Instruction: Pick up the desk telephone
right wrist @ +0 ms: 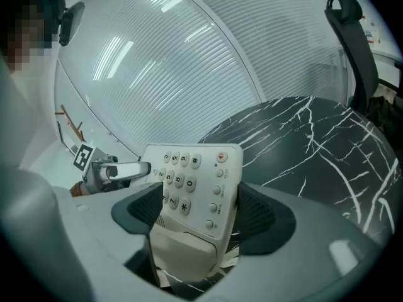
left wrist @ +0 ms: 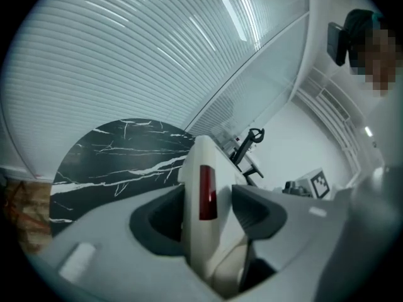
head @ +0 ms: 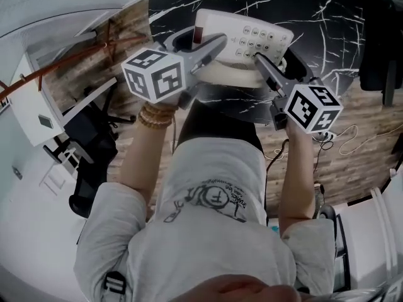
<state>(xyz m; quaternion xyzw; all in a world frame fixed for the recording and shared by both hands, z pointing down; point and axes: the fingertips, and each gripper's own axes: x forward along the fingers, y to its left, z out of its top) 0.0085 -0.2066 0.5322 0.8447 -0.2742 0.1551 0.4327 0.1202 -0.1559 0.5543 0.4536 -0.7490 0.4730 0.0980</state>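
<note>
A white desk telephone (head: 245, 39) with a grey keypad hangs above the black marble table (head: 327, 17), held from both ends. My left gripper (head: 200, 43) is shut on its left end, where a dark red strip (left wrist: 207, 192) shows between the pads on the telephone (left wrist: 201, 168). My right gripper (head: 277, 61) is shut on the right end. In the right gripper view the telephone (right wrist: 195, 187) sits tilted between the dark pads, keys facing up. The handset's side is hidden.
The round table (right wrist: 315, 143) lies below and ahead, by a wall of white blinds. A black office chair (right wrist: 352, 36) stands at its far right. Another black chair (head: 88, 143) and a white desk (head: 31, 99) stand at the left; cables (head: 340, 140) lie on the wooden floor.
</note>
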